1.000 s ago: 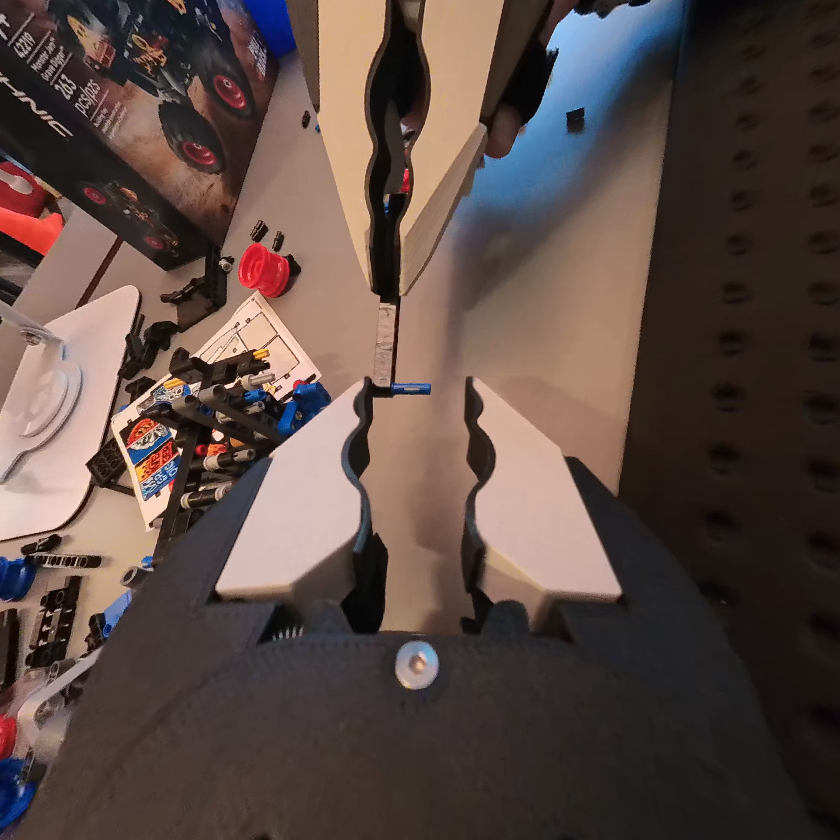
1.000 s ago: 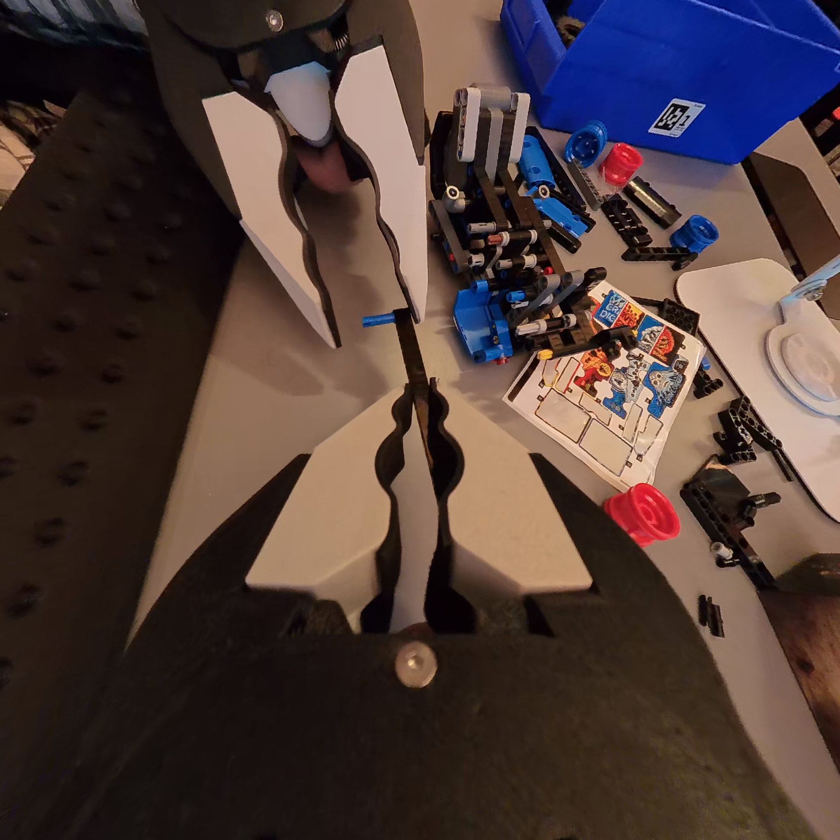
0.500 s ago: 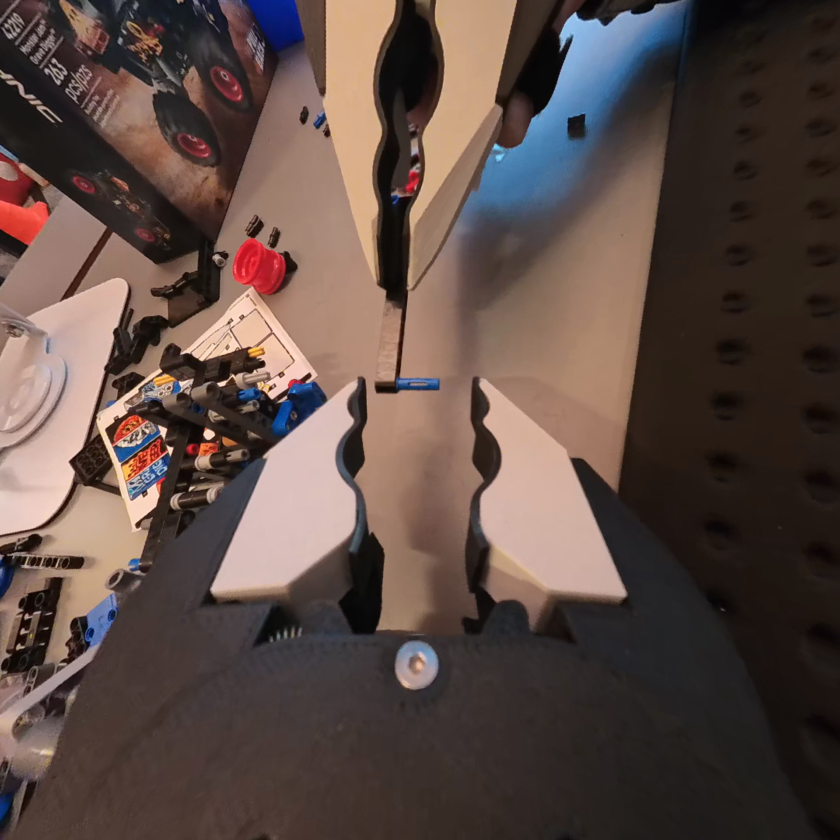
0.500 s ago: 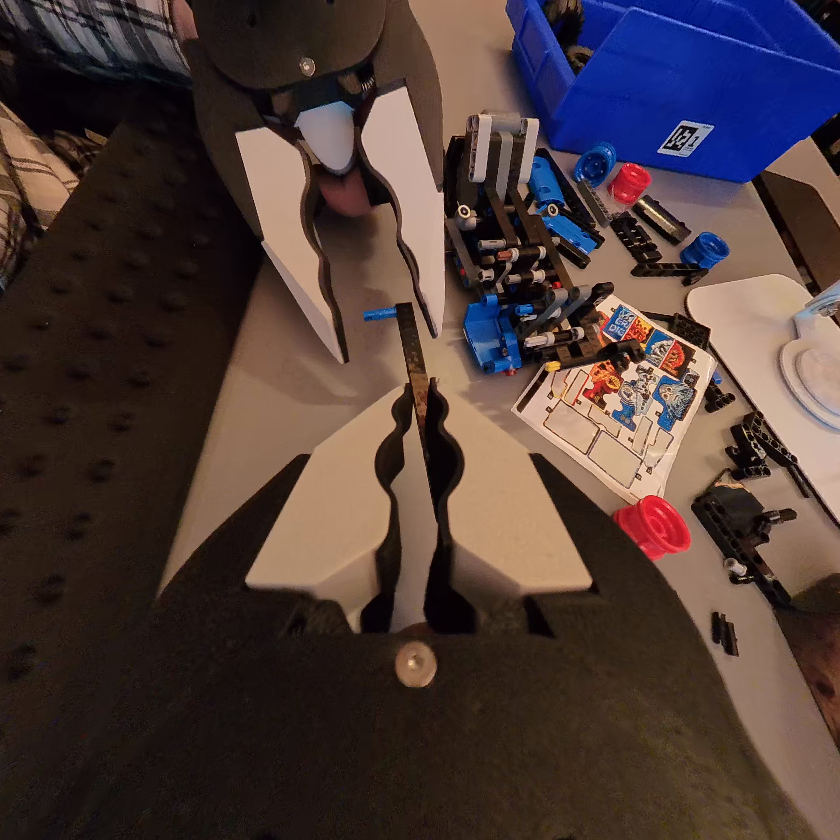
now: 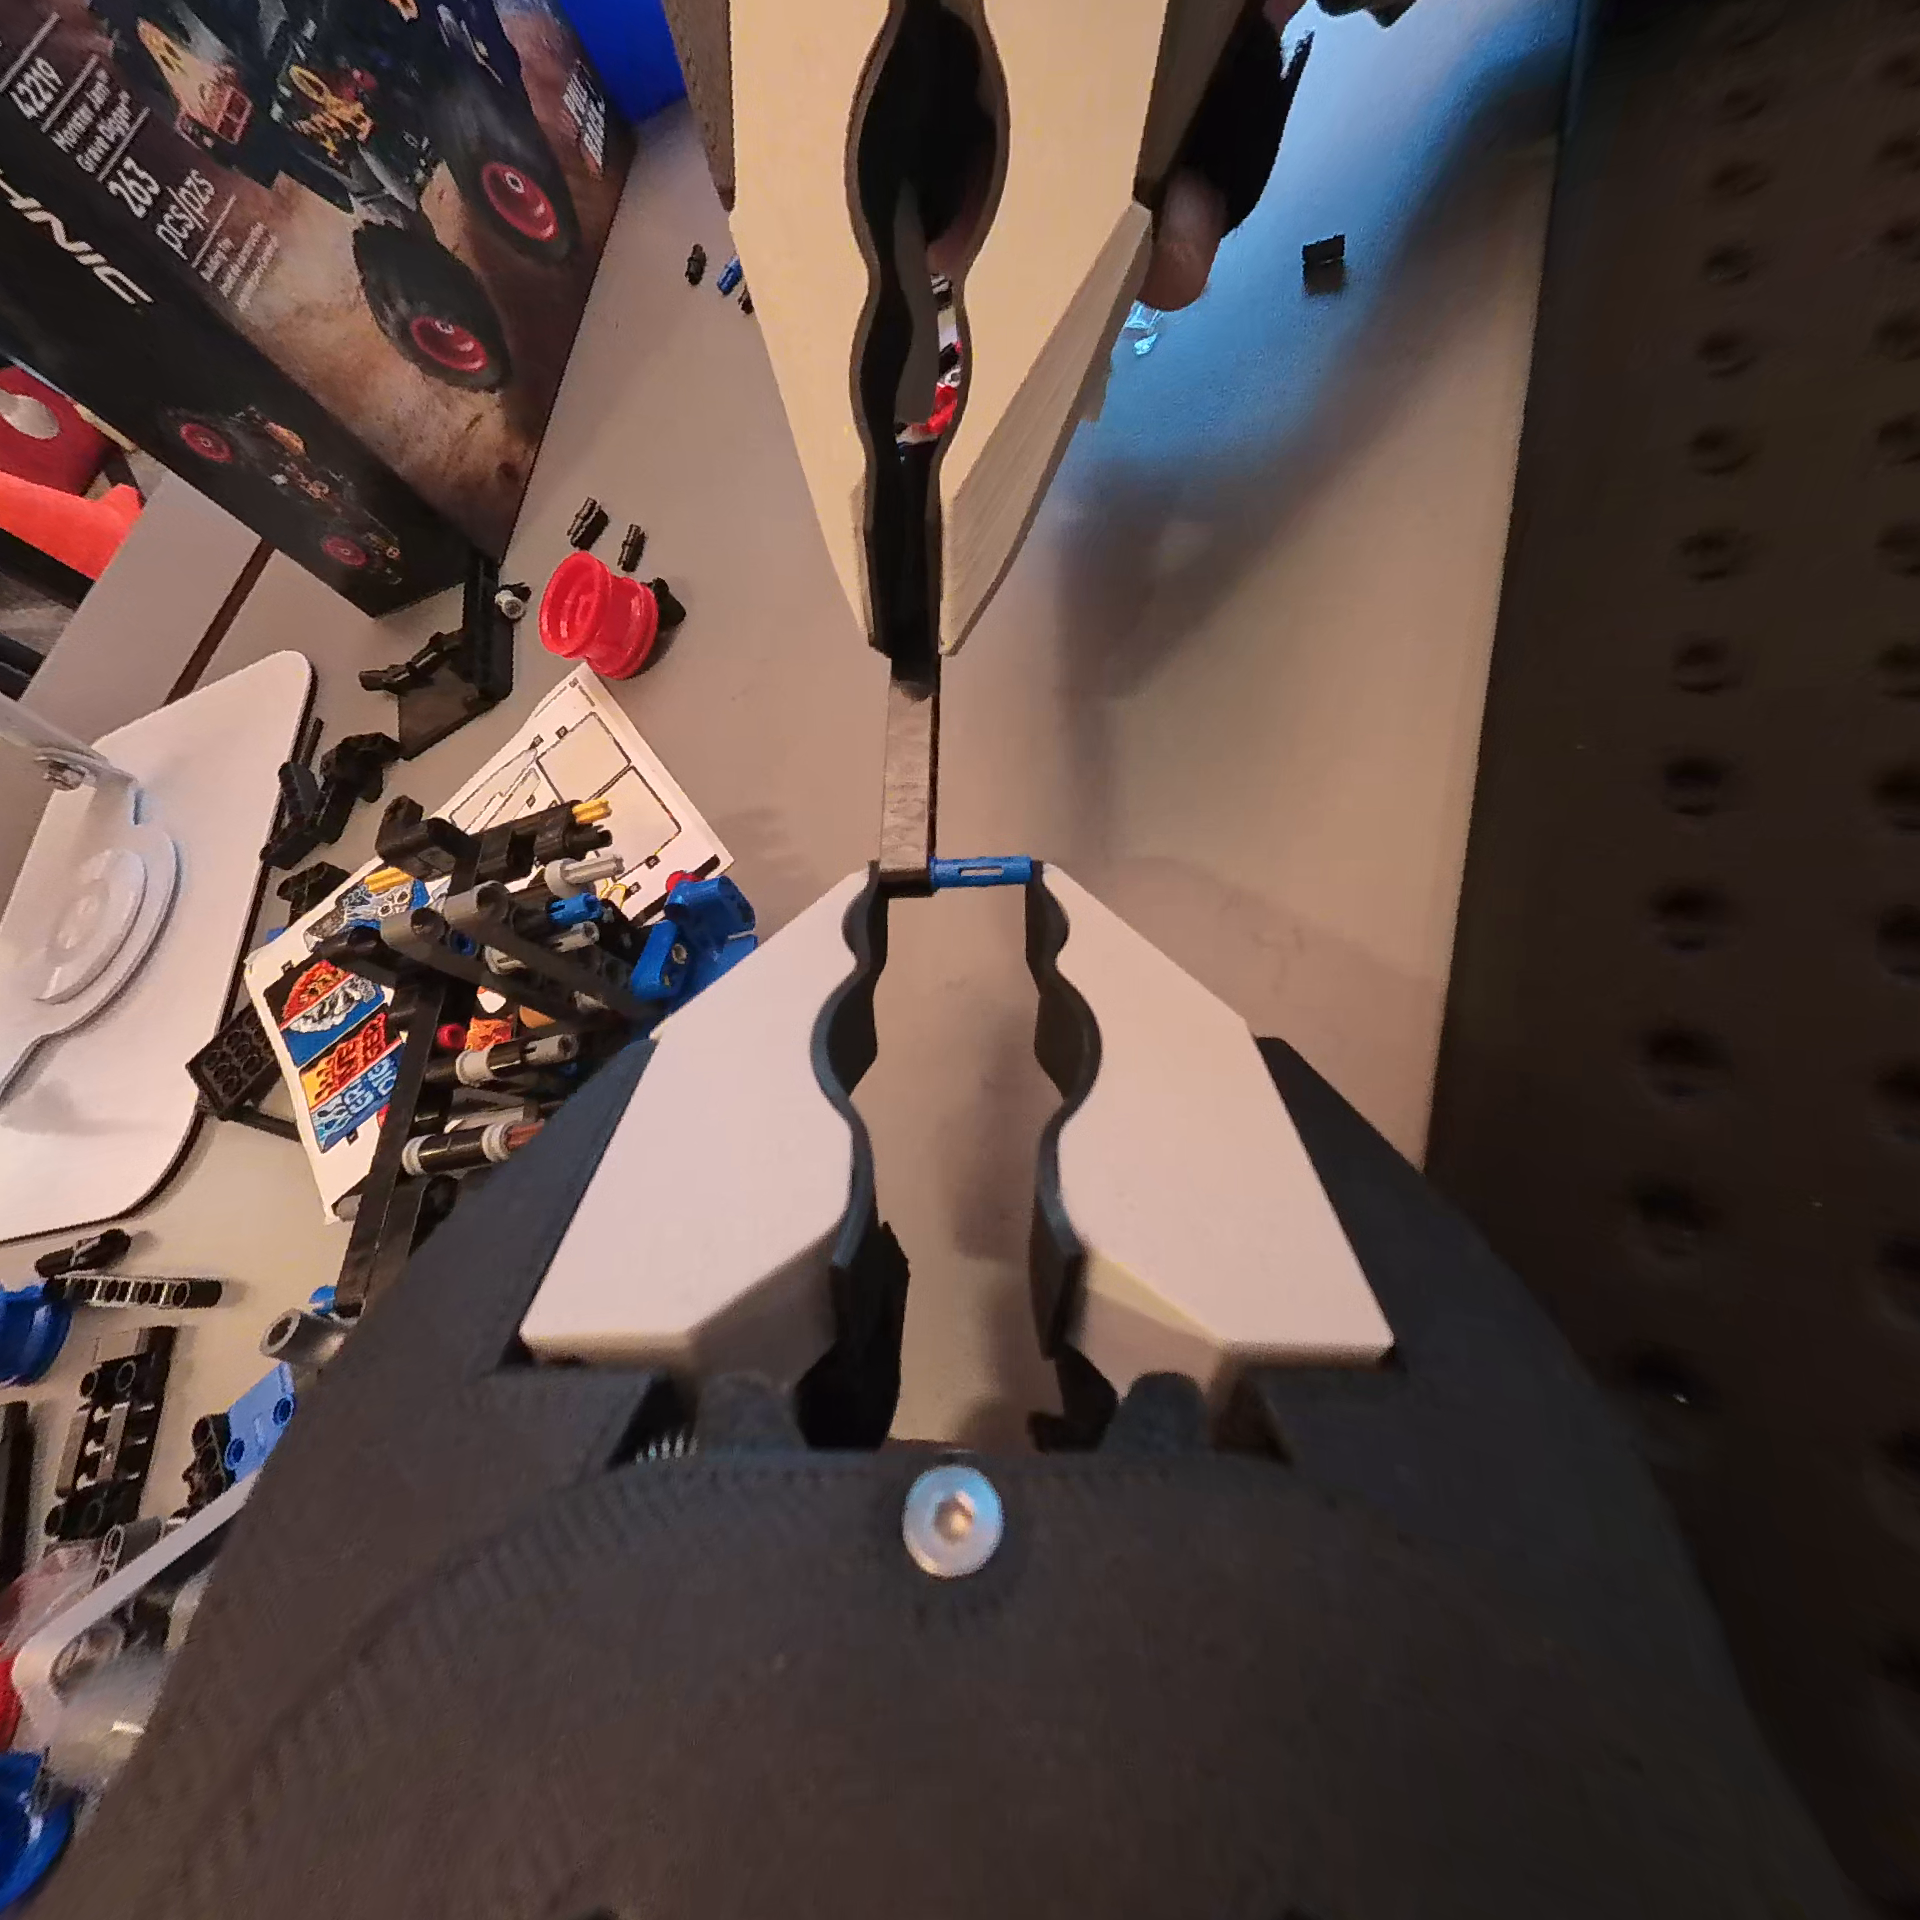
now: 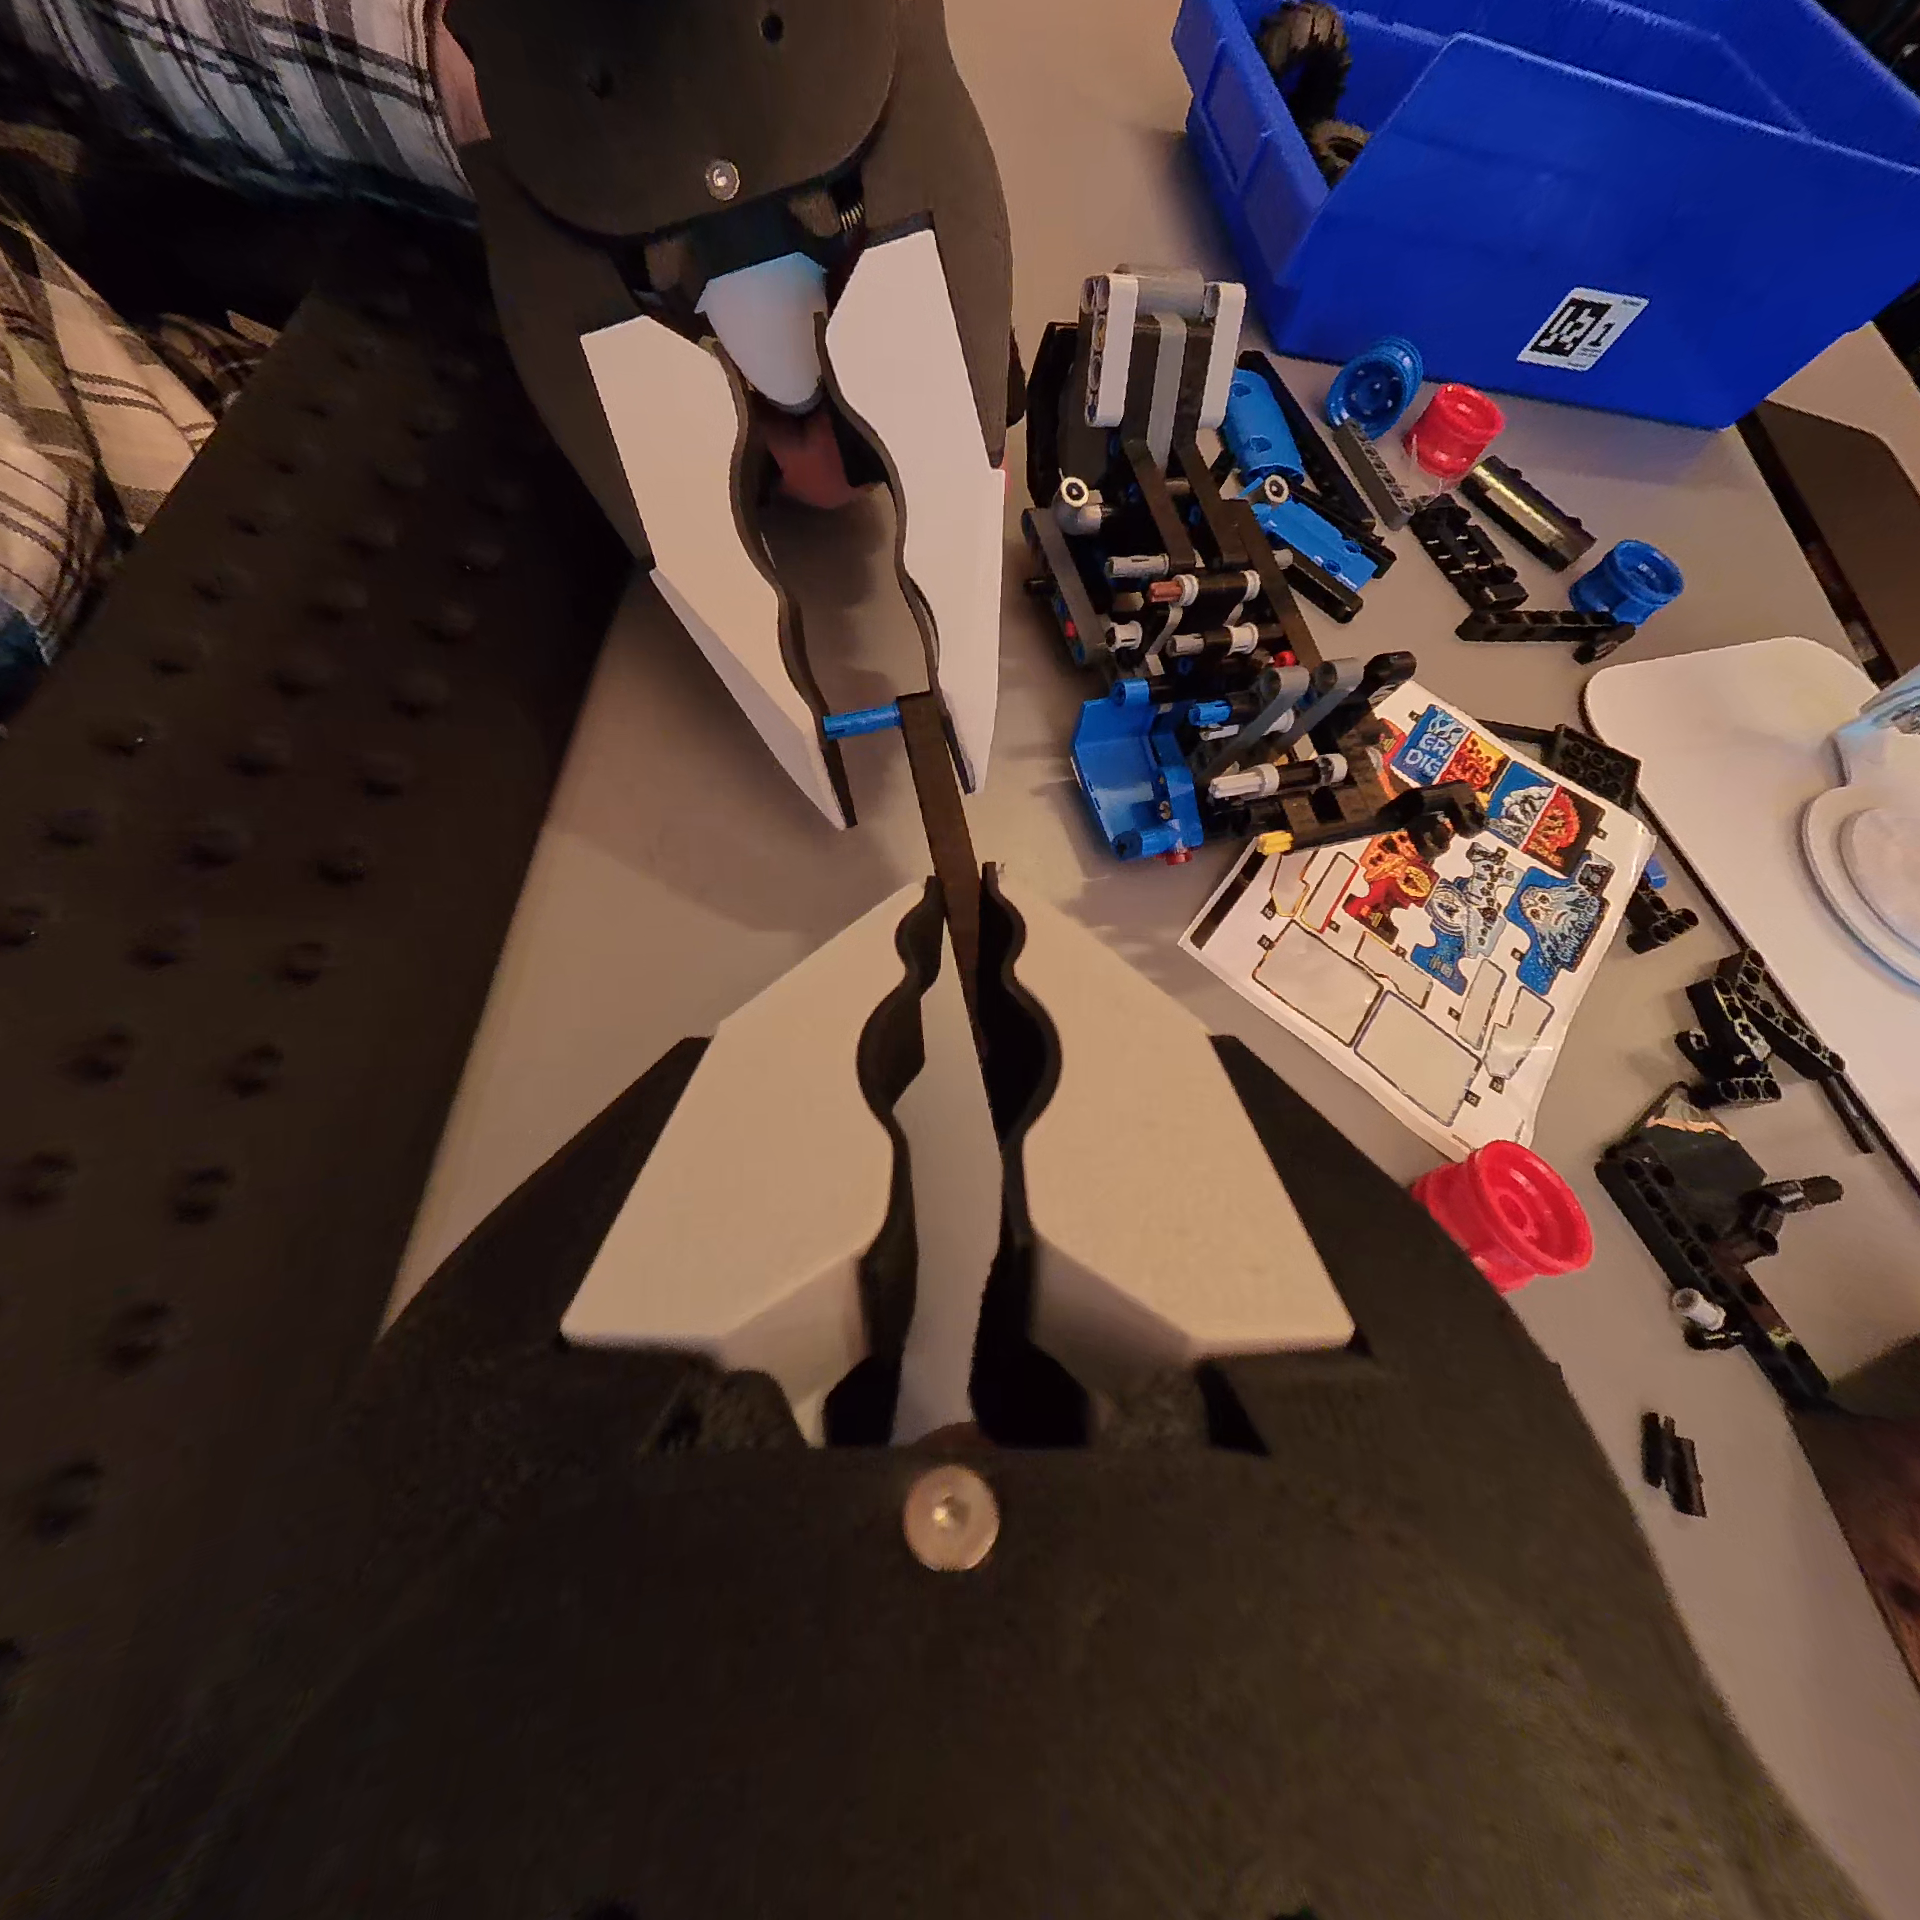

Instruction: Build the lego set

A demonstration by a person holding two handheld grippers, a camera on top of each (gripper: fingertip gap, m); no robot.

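Clearly, the right gripper (image 6: 961, 883) was clamped on a thin black beam (image 6: 940, 800), whose far end carried a short blue pin (image 6: 860, 719) sticking out sideways. From the left wrist view the same beam (image 5: 910, 790) hung out of the right gripper (image 5: 912, 655) toward the camera, and the blue pin (image 5: 980, 871) lay straight across the gap between the tips of the left gripper (image 5: 956, 883), whose fingers stood apart; whether the tips touched the pin could not be told. Only the right wrist view showed the left gripper (image 6: 902, 774) from its front, along with a blue bin (image 6: 1558, 197) at the far side of the grey table (image 6: 665, 935) and a half-built blue and black model (image 6: 1195, 623) beside a sticker sheet (image 6: 1423, 935). Only the left wrist view showed the set's box (image 5: 291, 260) standing at the upper left. A red wheel hub (image 5: 603, 618) appeared in both, lying near the sheet (image 5: 582, 769), and loose black pieces (image 6: 1725, 1226) were scattered close by.
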